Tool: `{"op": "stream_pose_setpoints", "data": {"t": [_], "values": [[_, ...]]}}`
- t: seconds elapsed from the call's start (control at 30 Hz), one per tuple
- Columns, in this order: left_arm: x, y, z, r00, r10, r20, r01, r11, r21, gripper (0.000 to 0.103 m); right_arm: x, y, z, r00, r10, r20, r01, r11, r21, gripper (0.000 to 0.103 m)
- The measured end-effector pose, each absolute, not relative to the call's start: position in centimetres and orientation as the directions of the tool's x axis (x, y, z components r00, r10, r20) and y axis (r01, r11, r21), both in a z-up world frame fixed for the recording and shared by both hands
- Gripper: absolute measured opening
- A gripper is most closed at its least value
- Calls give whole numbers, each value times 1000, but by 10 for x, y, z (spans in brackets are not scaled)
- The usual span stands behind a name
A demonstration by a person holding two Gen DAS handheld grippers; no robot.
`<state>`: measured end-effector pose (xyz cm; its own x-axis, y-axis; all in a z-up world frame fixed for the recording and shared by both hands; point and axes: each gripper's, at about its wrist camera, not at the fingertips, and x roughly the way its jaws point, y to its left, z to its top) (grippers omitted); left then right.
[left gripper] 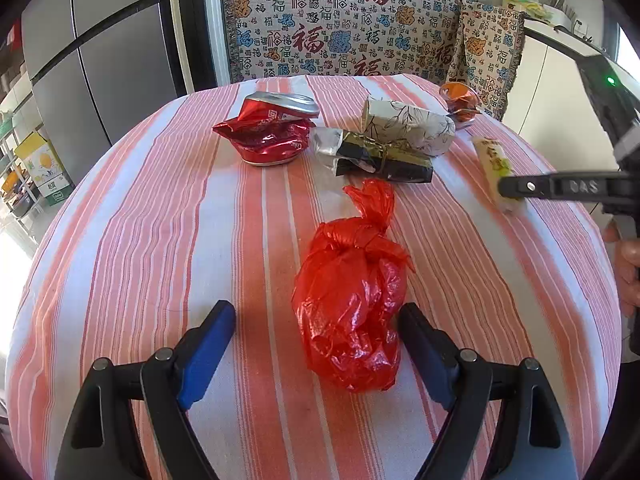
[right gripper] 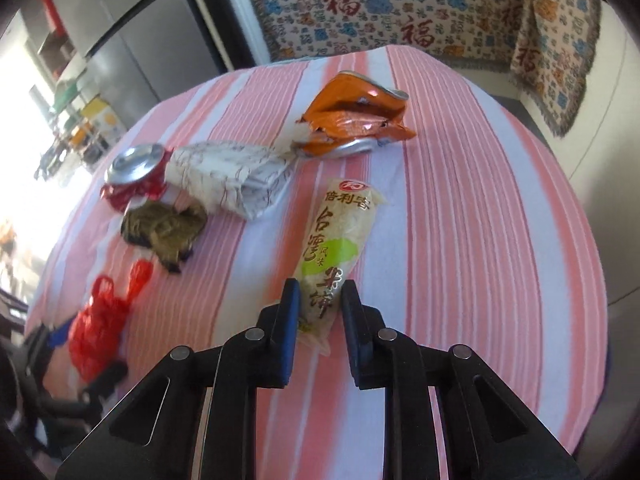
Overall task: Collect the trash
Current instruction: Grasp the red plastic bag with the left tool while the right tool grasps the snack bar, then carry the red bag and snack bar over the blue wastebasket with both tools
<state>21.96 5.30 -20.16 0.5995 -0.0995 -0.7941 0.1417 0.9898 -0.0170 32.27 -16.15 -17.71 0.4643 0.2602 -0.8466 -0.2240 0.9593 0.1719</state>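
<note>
A knotted red plastic bag (left gripper: pixel 352 300) lies on the striped tablecloth between the open fingers of my left gripper (left gripper: pixel 318 312); it also shows in the right wrist view (right gripper: pixel 100 320). My right gripper (right gripper: pixel 320 292) has its fingers on both sides of a rice-cracker packet's (right gripper: pixel 336 248) near end, shut on it; it also shows in the left wrist view (left gripper: pixel 496 168). Further back lie a crushed red can (left gripper: pixel 268 128), a black and gold wrapper (left gripper: pixel 380 156), a white patterned wrapper (left gripper: pixel 408 124) and a crushed orange can (right gripper: pixel 356 116).
The round table (left gripper: pixel 160 240) has a pink and white striped cloth. A chair with a patterned throw (left gripper: pixel 340 24) stands behind it. A grey fridge (left gripper: pixel 92 60) is at the left, a white counter (left gripper: pixel 556 76) at the right.
</note>
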Motion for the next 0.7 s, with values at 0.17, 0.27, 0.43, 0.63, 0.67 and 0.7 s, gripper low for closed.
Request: {"op": "stream_pose_setpoints", "data": {"t": [0.17, 0.27, 0.43, 0.63, 0.67, 0.7], "values": [[220, 54, -202, 600, -100, -794, 142, 990, -17, 85, 271, -180, -171, 426, 245, -871, -312, 943, 113, 22], [220, 54, -202, 599, -100, -794, 142, 990, -18, 85, 245, -186, -174, 450, 243, -859, -309, 945, 105, 57], [219, 57, -200, 600, -117, -791, 144, 989, -38, 85, 224, -184, -190, 447, 284, -848, -313, 938, 149, 75], [219, 70, -191, 565, -199, -801, 205, 974, -97, 85, 231, -193, -165, 459, 289, -840, -276, 945, 175, 75], [218, 70, -189, 563, -209, -800, 213, 972, -104, 85, 237, -193, -160, 457, 282, -844, -272, 947, 170, 75], [219, 68, -188, 557, -219, -801, 224, 968, -109, 85, 244, -190, -157, 451, 275, -849, -270, 949, 164, 75]]}}
